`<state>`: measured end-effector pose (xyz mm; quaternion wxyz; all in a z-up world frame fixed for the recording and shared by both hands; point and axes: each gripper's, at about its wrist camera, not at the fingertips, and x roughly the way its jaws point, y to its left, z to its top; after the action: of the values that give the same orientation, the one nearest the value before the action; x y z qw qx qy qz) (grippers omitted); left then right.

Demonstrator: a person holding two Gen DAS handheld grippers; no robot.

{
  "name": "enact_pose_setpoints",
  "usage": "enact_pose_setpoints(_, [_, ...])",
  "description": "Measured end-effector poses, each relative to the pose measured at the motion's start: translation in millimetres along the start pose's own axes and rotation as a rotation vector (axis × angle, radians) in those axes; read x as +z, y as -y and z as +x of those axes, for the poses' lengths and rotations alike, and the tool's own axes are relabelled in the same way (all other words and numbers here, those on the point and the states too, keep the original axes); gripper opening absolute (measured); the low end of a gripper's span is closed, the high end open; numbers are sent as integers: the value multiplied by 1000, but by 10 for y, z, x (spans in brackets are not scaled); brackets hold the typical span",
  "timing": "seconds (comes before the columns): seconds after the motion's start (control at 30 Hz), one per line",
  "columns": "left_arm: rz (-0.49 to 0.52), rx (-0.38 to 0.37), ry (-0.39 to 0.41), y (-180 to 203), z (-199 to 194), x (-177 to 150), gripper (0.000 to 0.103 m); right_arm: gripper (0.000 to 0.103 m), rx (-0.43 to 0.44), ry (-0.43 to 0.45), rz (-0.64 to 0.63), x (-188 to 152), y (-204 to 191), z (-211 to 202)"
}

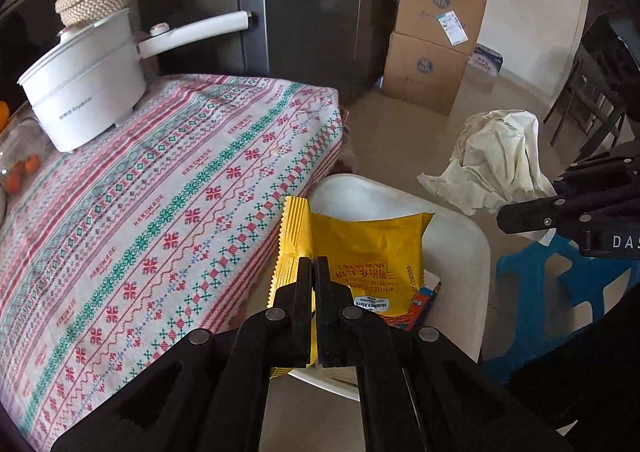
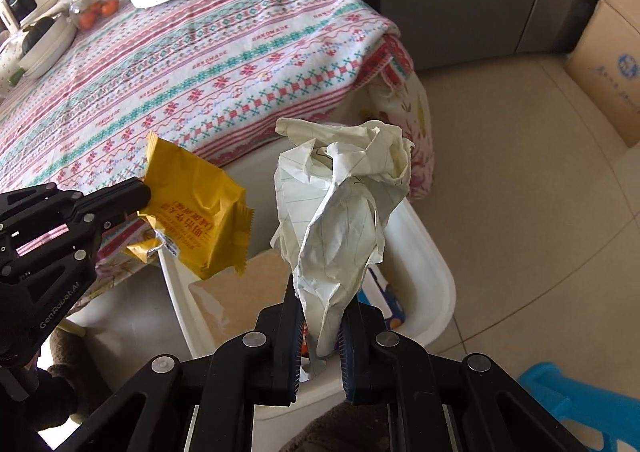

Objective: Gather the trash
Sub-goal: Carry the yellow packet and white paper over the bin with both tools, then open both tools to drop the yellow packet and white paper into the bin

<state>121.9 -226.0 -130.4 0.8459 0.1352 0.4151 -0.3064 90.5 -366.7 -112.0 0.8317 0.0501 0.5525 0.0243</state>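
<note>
While both pieces of trash hang above the bin, the labels below read outward from them.

Yellow wrapper (image 1: 360,252): a crinkled foil snack packet with serrated end seals and printed text, pinched at one edge and dangling over the white bin (image 2: 436,276), just beside the counter's edge.

Crumpled paper (image 2: 344,212): pale lined sheets wadded into a loose, upright bundle, its narrow lower end clamped and its bulk flaring above the bin's opening.

Left gripper (image 1: 314,272): jaws closed tight on the wrapper's edge.

Right gripper (image 2: 318,328): jaws closed on the paper's lower tail, with the blue pads pressing it from both sides.

White bin: open-topped, standing on the floor against the counter, with coloured packaging already lying inside.

Risk, wrapper: light foil may drift on release and land on the tablecloth (image 1: 160,212) or the floor, since it hangs near the bin's counter-side rim.

Risk, paper: the wide, springy wad could catch the rim and tumble out, likely if it is let go off-centre.

Risk, grippers: the two stand near each other above one opening, so they may collide.

Surroundings: a white pot (image 1: 80,92) stands on the counter, with cardboard boxes (image 1: 432,48) and a blue stool (image 2: 580,400) on the floor.
</note>
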Motion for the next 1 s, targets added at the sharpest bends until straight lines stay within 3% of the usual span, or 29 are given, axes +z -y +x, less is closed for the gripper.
enact_pose_setpoints(0.07, [6, 2, -11, 22, 7, 17, 5, 13, -3, -1, 7, -2, 40, 1])
enact_pose_setpoints(0.1, [7, 5, -16, 28, 3, 19, 12, 13, -4, -2, 11, 3, 61, 2])
enact_pose_setpoints(0.23, [-7, 27, -3, -12, -113, 16, 56, 13, 1, -2, 18, 23, 102, -1])
enact_pose_setpoints(0.5, [-93, 90, 38, -338, -487, -9, 74, 13, 9, -45, -5, 42, -2, 108])
enact_pose_setpoints(1.0, [-214, 141, 40, -774, -791, -158, 78, 14, -21, -104, -62, 212, -359, 431])
